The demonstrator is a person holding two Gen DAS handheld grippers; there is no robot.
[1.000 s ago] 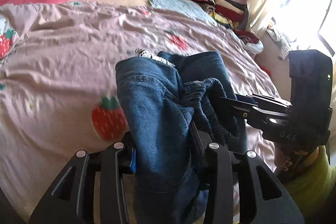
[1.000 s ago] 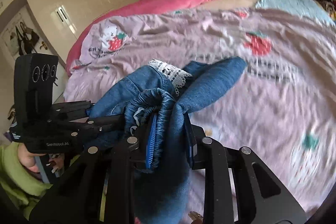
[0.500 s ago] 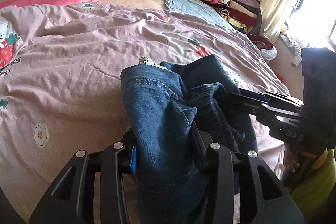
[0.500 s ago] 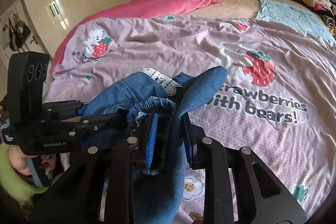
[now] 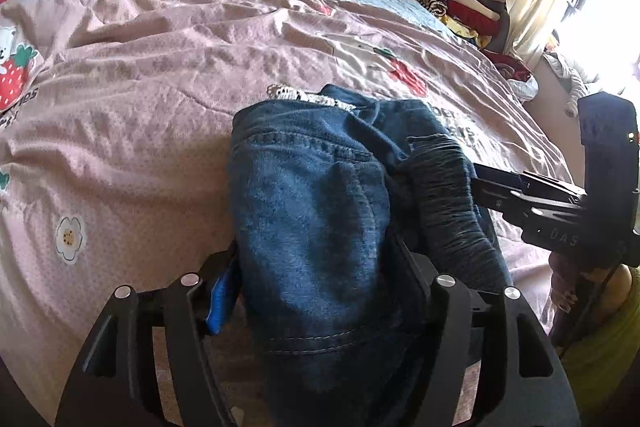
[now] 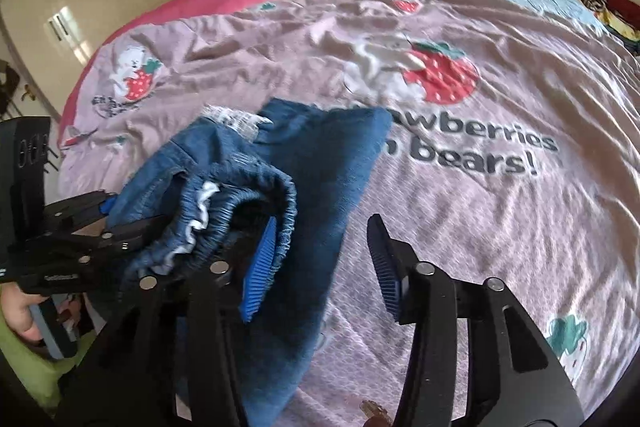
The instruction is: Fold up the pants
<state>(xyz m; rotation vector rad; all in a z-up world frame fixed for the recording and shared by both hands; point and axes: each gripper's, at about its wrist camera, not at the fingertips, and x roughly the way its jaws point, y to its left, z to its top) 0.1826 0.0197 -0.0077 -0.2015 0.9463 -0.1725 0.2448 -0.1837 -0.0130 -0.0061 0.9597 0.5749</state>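
Matte black two-finger left gripper (image 5: 320, 291) had silver screws, blue ribbed pads; the person wore a lime-green sleeve (image 6: 24, 355).

I see the pants (image 5: 320, 211) as blue denim, matt and faintly fuzzy, with stitched seams, a gathered elastic waistband and a white lace trim (image 6: 236, 119). My grippers look like matt black plastic with silvery metal screws and ribbed blue pads (image 6: 260, 267). The bedspread (image 5: 152, 99) is soft, wrinkled pink cloth, printed.

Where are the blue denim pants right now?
The blue denim pants lie bunched at the near edge of the pink strawberry-print bedspread, draped between the left gripper and the right gripper.
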